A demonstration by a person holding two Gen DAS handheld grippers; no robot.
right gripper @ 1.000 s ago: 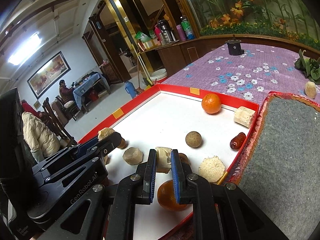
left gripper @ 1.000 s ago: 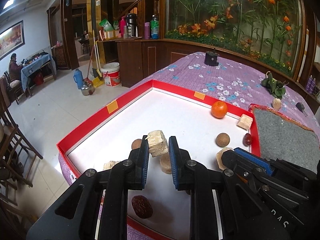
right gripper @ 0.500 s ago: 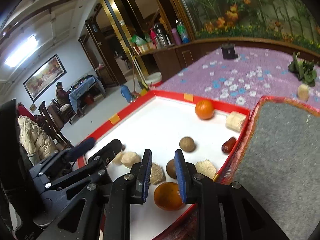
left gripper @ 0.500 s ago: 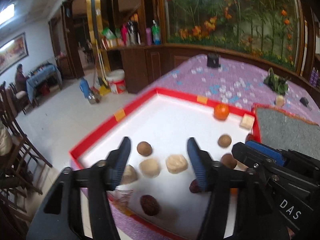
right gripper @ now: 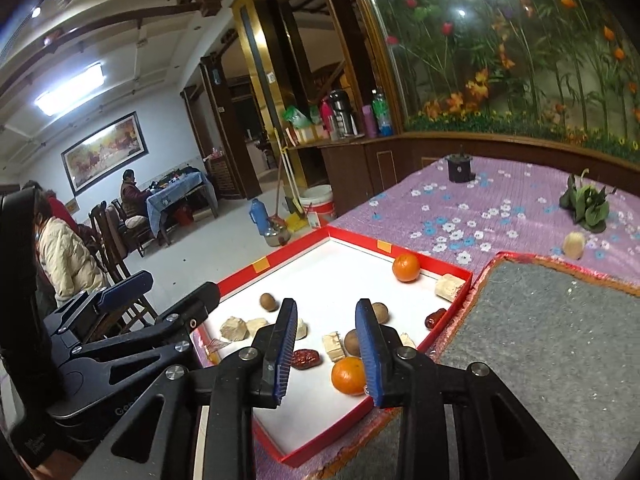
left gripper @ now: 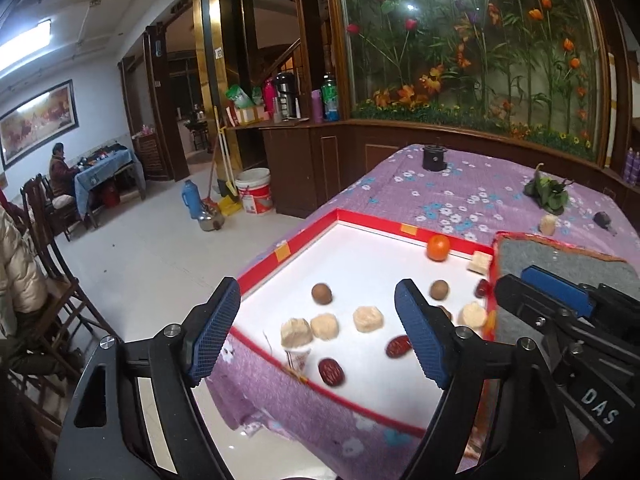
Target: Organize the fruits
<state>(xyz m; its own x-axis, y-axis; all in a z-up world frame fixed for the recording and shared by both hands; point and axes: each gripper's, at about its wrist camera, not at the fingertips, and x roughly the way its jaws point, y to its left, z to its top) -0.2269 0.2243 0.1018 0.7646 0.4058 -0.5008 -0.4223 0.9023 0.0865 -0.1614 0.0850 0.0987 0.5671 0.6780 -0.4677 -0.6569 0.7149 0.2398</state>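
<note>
A red-rimmed white tray [left gripper: 304, 236] [right gripper: 452, 270] holds scattered fruit: an orange [left gripper: 437, 247] [right gripper: 406, 267] at the far rim, a second orange [right gripper: 349, 375] near the front, brown round fruits [left gripper: 321, 293], red dates [left gripper: 331, 371] [right gripper: 306, 359] and pale cut chunks [left gripper: 368, 318] [right gripper: 240, 328]. My left gripper [left gripper: 318, 326] hangs above the tray's near side, its jaws opening wide with nothing between them. My right gripper [right gripper: 326, 346] is raised over the front of the tray, jaws opening and parted, with no fruit gripped.
A grey felt mat [right gripper: 552, 332] with a red edge lies right of the tray on a purple flowered cloth [left gripper: 460, 196]. A leafy vegetable [right gripper: 586, 204], a pale chunk [right gripper: 574, 245] and a black holder [right gripper: 459, 168] sit farther back. Chairs and people are at left.
Both grippers were shut on pale chunks; both have let go, opened, and lifted back from the tray. The chunks now lie on the tray.
</note>
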